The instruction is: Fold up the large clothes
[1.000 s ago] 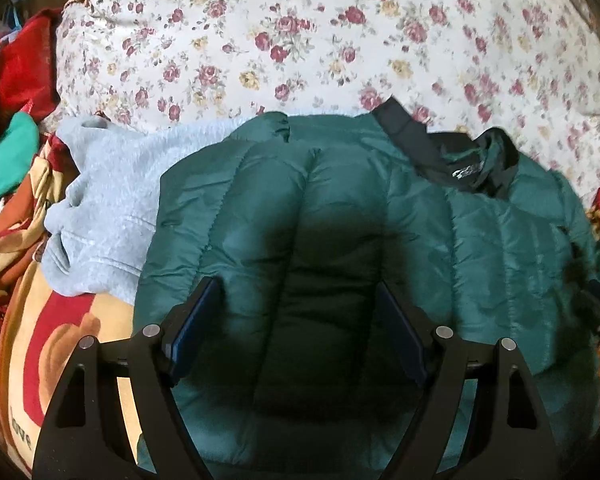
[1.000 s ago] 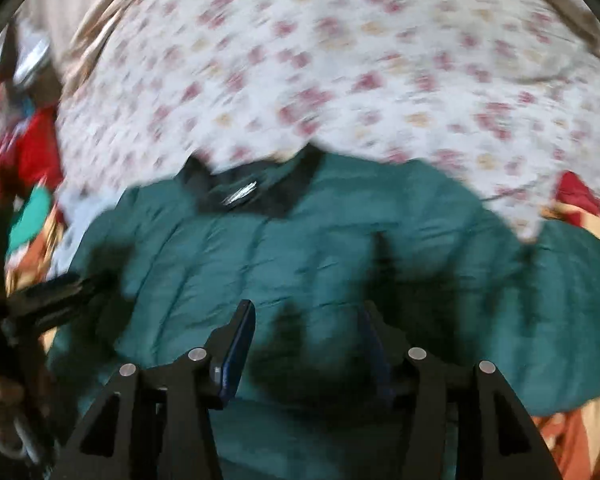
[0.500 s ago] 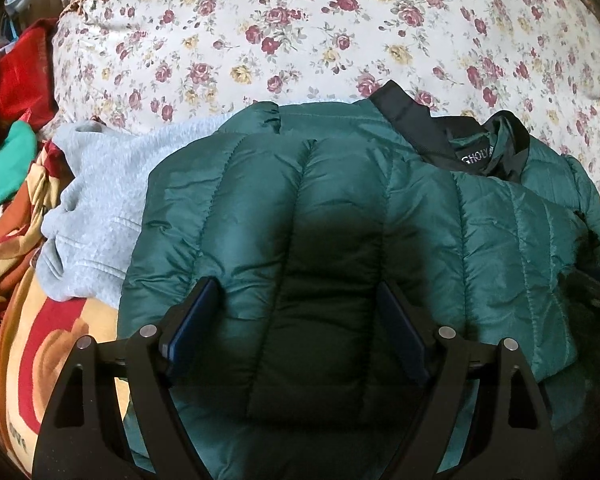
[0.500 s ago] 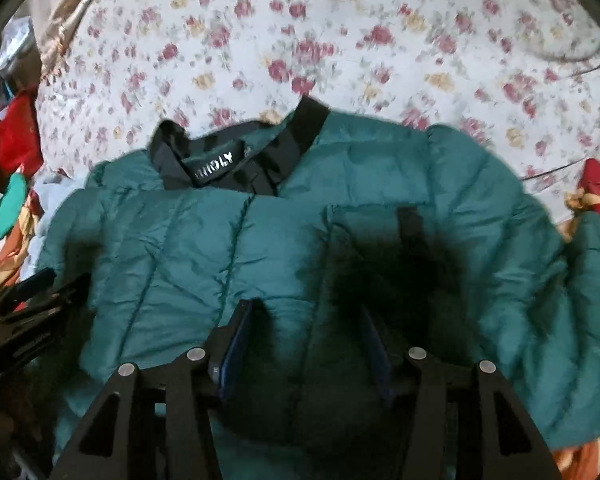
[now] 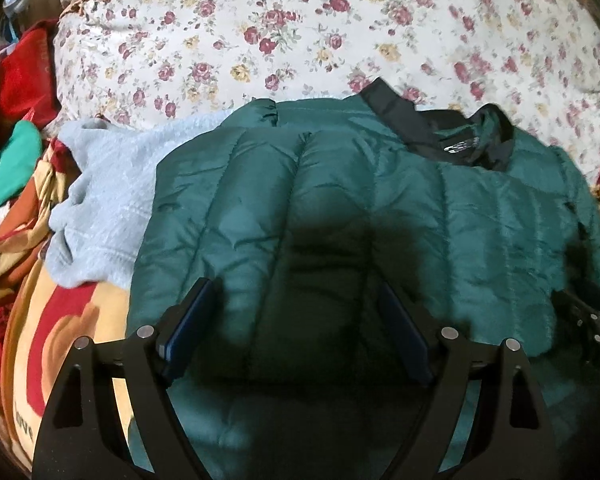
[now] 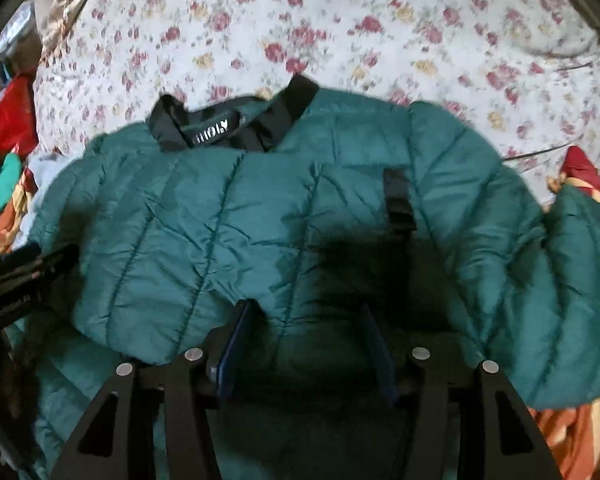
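Your left gripper [image 5: 296,320] and right gripper [image 6: 306,332] hover over the jacket [image 5: 340,208], jaws wide, holding nothing.

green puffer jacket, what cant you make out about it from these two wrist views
- Hem of the green puffer jacket: left wrist view, behind the open left gripper and in its shadow.
- Collar label: right wrist view, lettering blurred; too small in the left view.
- Jacket's right sleeve end: right wrist view, cut off by the frame edge.
- Grey sweater: left wrist view, partly under the jacket.
- Right gripper: open, holding nothing.
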`<state>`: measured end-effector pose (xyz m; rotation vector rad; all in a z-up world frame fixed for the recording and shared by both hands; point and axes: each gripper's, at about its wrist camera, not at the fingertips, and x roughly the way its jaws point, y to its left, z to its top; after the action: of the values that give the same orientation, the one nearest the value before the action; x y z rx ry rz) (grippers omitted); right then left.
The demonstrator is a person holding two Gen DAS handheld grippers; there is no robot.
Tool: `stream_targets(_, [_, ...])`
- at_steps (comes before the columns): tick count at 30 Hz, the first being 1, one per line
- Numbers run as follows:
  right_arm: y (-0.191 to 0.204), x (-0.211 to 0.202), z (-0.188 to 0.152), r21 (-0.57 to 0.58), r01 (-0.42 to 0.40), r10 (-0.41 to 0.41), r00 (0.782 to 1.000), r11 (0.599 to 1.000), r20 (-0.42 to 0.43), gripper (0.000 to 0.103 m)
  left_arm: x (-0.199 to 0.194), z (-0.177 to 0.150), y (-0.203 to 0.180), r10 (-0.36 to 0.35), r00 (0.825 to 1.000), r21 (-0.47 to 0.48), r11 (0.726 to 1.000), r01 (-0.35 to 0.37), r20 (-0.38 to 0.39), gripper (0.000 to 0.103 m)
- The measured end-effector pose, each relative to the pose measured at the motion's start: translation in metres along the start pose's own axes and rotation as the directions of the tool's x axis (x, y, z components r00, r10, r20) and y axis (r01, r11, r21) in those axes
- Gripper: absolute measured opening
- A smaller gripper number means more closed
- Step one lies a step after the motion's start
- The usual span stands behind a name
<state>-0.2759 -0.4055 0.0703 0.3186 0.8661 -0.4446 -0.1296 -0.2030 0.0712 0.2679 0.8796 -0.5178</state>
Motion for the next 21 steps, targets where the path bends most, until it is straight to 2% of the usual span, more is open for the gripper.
stream_targets(1, [-0.001,-0.007,-0.001,0.017,-0.003,0.003,1.000,1.000,0.008,0.073,-0.006,-0.001,-0.001,-0.015,1.000,-0.006,1.000,0.015,0.004,0.084])
stream_targets(2, [-0.002,-0.012,-0.004,0.028,-0.001,0.001,1.000,1.000,0.016,0.088,-0.010,-0.002,-0.002,-0.024,1.000,-0.008,1.000,0.024,0.007,0.084])
stream_targets(3, [-0.001,-0.019,-0.007,0.037,0.001,-0.002,1.000,0.999,0.029,0.090,-0.016,-0.003,-0.004,-0.027,1.000,-0.008,1.000,0.027,0.014,0.084])
stream_targets(6, [0.004,-0.031,-0.010,0.024,0.000,-0.001,0.999,1.000,0.045,0.090,-0.035,-0.006,-0.011,-0.036,0.998,-0.005,0.999,0.036,0.049,0.084])
stream_targets(11, [0.007,-0.052,-0.015,0.017,0.005,-0.006,0.998,1.000,0.068,0.090,-0.055,-0.011,-0.027,-0.064,0.996,0.011,0.998,0.064,0.059,0.084])
stream_targets(17, [-0.003,-0.075,-0.020,0.006,0.049,-0.049,0.994,0.999,0.101,0.090,-0.072,-0.014,-0.045,-0.084,0.994,0.036,0.996,0.081,0.077,0.084])
stream_targets(21, [-0.018,-0.085,-0.023,0.021,0.075,-0.077,0.990,0.997,0.115,0.090,-0.078,-0.015,-0.055,-0.131,0.989,0.047,0.991,0.127,0.071,0.084])
